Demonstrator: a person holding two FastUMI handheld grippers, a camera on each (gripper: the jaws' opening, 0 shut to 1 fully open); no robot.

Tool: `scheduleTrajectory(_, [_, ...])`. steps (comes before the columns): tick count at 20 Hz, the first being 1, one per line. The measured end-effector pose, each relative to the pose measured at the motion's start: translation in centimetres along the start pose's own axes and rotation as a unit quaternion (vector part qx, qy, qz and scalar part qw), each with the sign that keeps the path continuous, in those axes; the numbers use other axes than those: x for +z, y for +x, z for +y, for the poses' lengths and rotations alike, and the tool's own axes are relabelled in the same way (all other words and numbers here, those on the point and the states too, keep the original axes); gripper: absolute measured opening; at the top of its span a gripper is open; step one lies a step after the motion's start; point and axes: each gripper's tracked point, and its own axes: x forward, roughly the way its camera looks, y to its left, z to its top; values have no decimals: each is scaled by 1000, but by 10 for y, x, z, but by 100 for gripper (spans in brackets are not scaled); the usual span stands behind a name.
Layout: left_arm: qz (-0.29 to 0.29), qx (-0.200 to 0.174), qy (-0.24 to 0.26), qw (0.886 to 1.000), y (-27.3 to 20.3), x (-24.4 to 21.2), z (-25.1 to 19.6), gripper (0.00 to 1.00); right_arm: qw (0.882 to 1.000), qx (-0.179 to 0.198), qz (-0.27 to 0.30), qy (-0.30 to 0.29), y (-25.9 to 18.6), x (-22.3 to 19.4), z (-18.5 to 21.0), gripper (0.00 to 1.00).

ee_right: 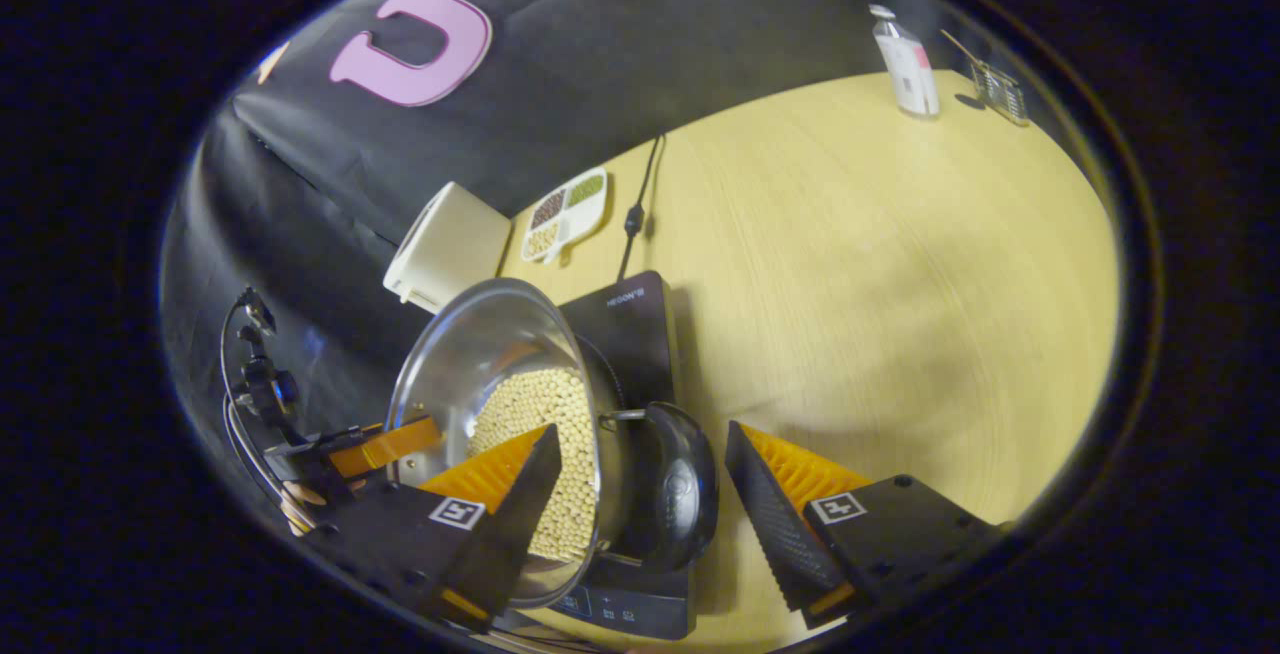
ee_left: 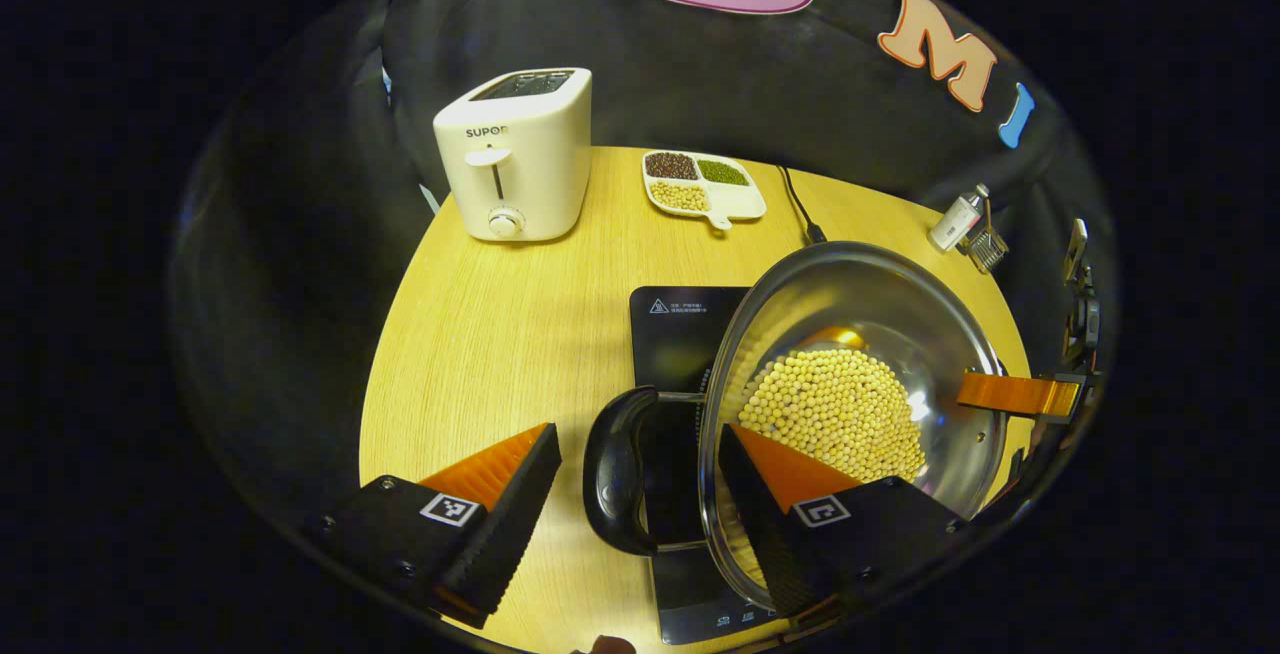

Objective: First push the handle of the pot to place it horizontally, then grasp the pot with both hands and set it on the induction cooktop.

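A steel pot [ee_left: 880, 294] holding soybeans [ee_left: 835, 409] sits over the black induction cooktop [ee_left: 675, 329] on the wooden table. My left gripper [ee_left: 637, 429] is open, its fingers straddling one black loop handle [ee_left: 612, 474], with one finger over the rim and gaps on both sides. In the right gripper view the same pot [ee_right: 470, 349] and cooktop [ee_right: 630, 324] appear. My right gripper [ee_right: 642, 427] is open around the opposite black handle [ee_right: 675, 484], one finger above the beans [ee_right: 545, 404]. Each view shows the other gripper at the pot's far rim [ee_left: 1015, 394] [ee_right: 385, 446].
A white toaster [ee_left: 515, 159] and a divided dish of beans [ee_left: 700, 184] stand at the table's back. The cooktop's cord [ee_left: 800, 204] runs rearward. A small bottle [ee_right: 905, 64] and a wire tool [ee_right: 1000, 89] lie at the far edge. Bare wood [ee_right: 880, 284] spreads beside the cooktop.
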Motion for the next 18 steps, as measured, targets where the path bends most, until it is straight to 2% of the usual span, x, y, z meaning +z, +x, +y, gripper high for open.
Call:
scheduleTrajectory(1, [-13,2,-7,1000,-6,3,-2,98,1000,-6,-16,-4,-5,5,-2,93])
scheduleTrajectory(2, [-19,13,-11,1000,-13,2,2,98,999,-19,-33,-6,-14,11,-6,100])
scheduleTrajectory(3, [-35,21,-11,999,-20,5,4,98,998,-26,-48,-9,-25,15,-8,92])
scheduleTrajectory(4, [-50,29,-11,998,-30,9,4,98,997,-35,-63,-12,-39,23,-11,92])
scheduleTrajectory(5, [-60,34,-11,998,-40,11,3,98,996,-43,-77,-17,-53,28,-15,100])
scheduleTrajectory(6, [-71,38,-9,997,-51,12,1,98,994,-50,-90,-22,-68,34,-19,92])
scheduleTrajectory(7, [-77,39,-4,996,-60,13,-5,98,992,-59,-105,-27,-83,39,-24,92])
scheduleTrajectory(8, [-83,43,1,996,-68,14,-12,98,990,-70,-118,-32,-97,45,-30,100])
scheduleTrajectory(9, [-90,44,8,995,-77,17,-20,98,987,-79,-132,-37,-113,50,-35,100])
scheduleTrajectory(11, [-97,36,21,994,-94,17,-47,98,982,-90,-158,-48,-145,59,-44,100])
scheduleTrajectory(12, [-103,33,26,994,-100,18,-64,98,980,-93,-170,-55,-160,64,-49,92])
scheduleTrajectory(15, [-126,19,43,991,-120,22,-120,98,971,-103,-202,-77,-213,77,-67,92])
scheduleTrajectory(18, [-157,-8,31,987,-141,24,-195,97,965,-89,-229,-91,-264,86,-82,92])
